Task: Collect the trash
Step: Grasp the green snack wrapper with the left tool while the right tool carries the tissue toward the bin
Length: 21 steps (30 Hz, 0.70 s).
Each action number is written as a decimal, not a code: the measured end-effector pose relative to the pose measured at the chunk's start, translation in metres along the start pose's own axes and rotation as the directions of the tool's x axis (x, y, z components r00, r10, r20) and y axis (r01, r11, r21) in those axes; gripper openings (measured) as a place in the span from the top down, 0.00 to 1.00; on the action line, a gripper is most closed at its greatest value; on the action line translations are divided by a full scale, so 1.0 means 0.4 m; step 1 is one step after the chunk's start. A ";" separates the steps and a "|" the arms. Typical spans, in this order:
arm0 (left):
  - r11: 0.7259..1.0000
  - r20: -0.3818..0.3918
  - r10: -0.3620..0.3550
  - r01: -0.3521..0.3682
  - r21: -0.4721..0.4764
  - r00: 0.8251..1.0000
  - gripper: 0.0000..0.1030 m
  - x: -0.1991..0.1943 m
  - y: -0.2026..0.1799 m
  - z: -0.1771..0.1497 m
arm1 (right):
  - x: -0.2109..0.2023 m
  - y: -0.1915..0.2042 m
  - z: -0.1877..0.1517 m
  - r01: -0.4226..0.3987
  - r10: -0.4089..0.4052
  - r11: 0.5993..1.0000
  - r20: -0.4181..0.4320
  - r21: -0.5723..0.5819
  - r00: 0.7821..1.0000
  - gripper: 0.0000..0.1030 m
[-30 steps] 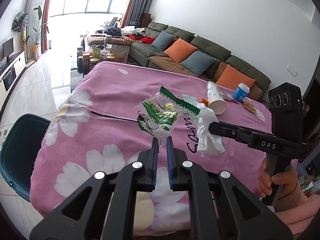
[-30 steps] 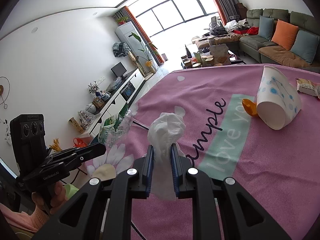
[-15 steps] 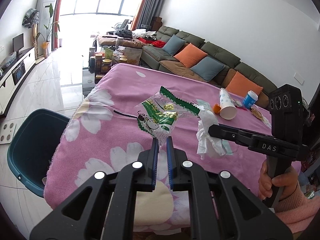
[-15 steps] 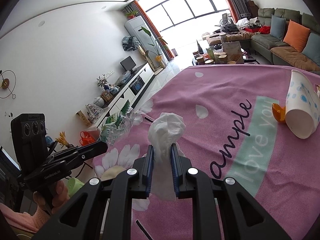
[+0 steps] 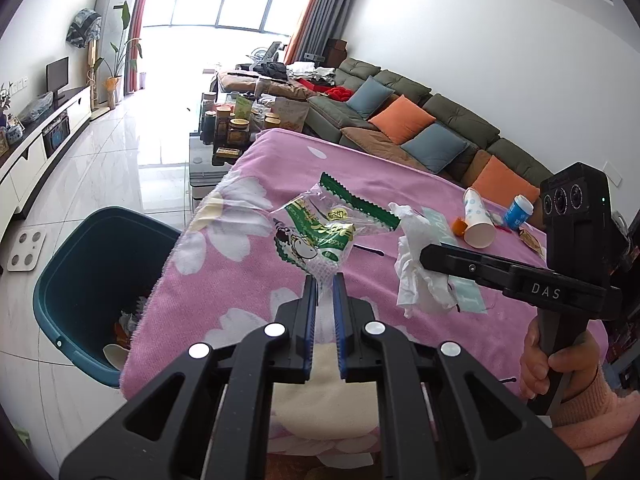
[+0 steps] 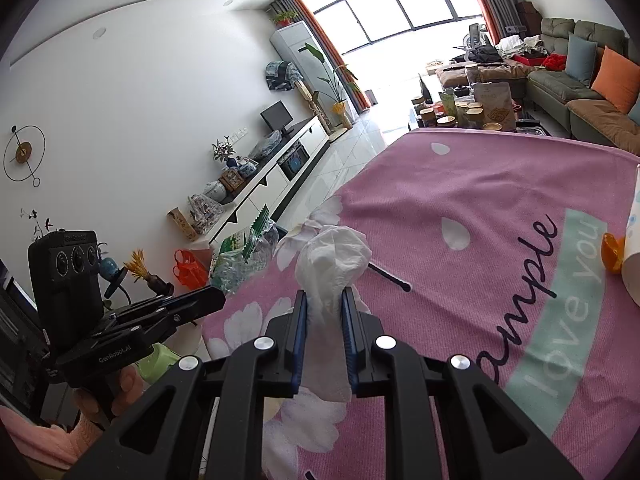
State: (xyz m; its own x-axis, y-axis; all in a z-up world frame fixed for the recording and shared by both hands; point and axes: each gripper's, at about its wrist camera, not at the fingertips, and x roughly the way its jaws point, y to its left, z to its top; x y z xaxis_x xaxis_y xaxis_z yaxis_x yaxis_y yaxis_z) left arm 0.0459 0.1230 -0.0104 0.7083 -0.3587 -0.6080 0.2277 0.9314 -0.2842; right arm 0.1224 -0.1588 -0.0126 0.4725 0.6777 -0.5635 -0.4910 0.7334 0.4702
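My left gripper (image 5: 325, 280) is shut on a clear snack wrapper (image 5: 324, 232) printed green, held up above the pink flowered tablecloth (image 5: 240, 280). My right gripper (image 6: 324, 294) is shut on a crumpled white tissue (image 6: 334, 258), also lifted off the cloth. In the left wrist view the right gripper (image 5: 424, 254) holds the tissue (image 5: 414, 268) just right of the wrapper. From the right wrist view the left gripper (image 6: 222, 298) and the wrapper (image 6: 244, 252) hang at the table's left edge. A teal bin (image 5: 92, 272) with some trash inside stands on the floor left of the table.
A tipped paper cup (image 5: 478, 218), an orange scrap (image 5: 458, 225), a blue-and-white small cup (image 5: 518, 212) and a small packet (image 5: 530, 238) lie at the table's far right. A scale (image 5: 26, 250) is on the floor. A low table with jars (image 5: 236, 124) and a sofa (image 5: 420, 124) stand beyond.
Both grippers have carried their wrapper and tissue leftward toward the table's edge. The teal bin now shows much more fully in the left wrist view.
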 end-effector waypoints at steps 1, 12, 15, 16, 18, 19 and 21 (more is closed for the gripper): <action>1.000 0.000 0.004 -0.004 -0.004 1.000 0.91 -0.001 0.004 0.001 | 0.007 0.004 0.002 -0.004 0.004 1.000 -0.004 -0.003 1.000 0.85; 0.997 0.017 0.054 -0.053 -0.048 0.998 0.91 -0.035 0.069 -0.003 | 0.061 0.052 0.023 -0.048 0.047 0.998 -0.039 -0.040 0.998 0.85; 0.996 0.024 0.071 -0.069 -0.060 0.997 0.91 -0.045 0.082 -0.001 | 0.075 0.066 0.033 -0.058 0.056 0.997 -0.046 -0.051 0.997 0.85; 0.995 0.026 0.076 -0.074 -0.064 0.997 0.91 -0.048 0.087 -0.001 | 0.077 0.073 0.033 -0.062 0.059 0.997 -0.048 -0.055 0.997 0.85; 0.994 0.029 0.086 -0.083 -0.072 0.996 0.91 -0.055 0.094 0.000 | 0.086 0.082 0.038 -0.069 0.066 0.996 -0.053 -0.060 0.996 0.85; 0.993 0.031 0.091 -0.088 -0.075 0.995 0.91 -0.057 0.098 -0.001 | 0.091 0.085 0.040 -0.075 0.071 0.995 -0.056 -0.062 0.996 0.85; 0.992 0.033 0.100 -0.097 -0.084 0.994 0.91 -0.062 0.107 -0.001 | 0.103 0.096 0.045 -0.081 0.077 0.994 -0.063 -0.067 0.995 0.85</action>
State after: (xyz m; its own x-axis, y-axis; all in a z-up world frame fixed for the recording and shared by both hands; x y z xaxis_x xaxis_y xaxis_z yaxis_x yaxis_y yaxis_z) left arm 0.0377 0.1716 -0.0078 0.7491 -0.2612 -0.6088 0.1007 0.9532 -0.2850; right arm 0.1361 -0.1019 -0.0055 0.3862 0.7271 -0.5677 -0.5756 0.6708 0.4676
